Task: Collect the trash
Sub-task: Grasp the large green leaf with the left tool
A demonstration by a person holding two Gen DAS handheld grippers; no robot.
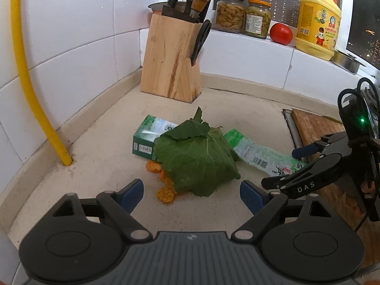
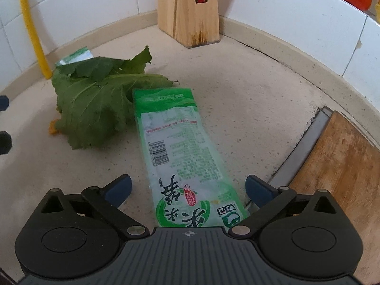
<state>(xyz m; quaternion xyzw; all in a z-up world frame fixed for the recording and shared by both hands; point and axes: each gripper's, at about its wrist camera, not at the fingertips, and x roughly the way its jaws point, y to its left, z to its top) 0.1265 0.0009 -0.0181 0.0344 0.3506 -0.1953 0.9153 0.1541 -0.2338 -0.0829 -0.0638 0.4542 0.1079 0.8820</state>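
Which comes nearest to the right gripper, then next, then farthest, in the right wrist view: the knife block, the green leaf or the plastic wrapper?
1. Plastic wrapper: its near end lies between the open fingers of the right gripper.
2. Green leaf: farther back, to the left.
3. Knife block: at the back, against the tiled wall.

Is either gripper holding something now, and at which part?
Nothing is held. The left gripper is open before the leaf; the right gripper's open fingers straddle the wrapper's near end.

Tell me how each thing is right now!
Left gripper: open, holding nothing.
Right gripper: open, wrapper between its fingers, not squeezed.
Wrapper: flat on counter.
Leaf: draped over the box.
Box: lying down.
Jars: lids on.
Knife block: upright.
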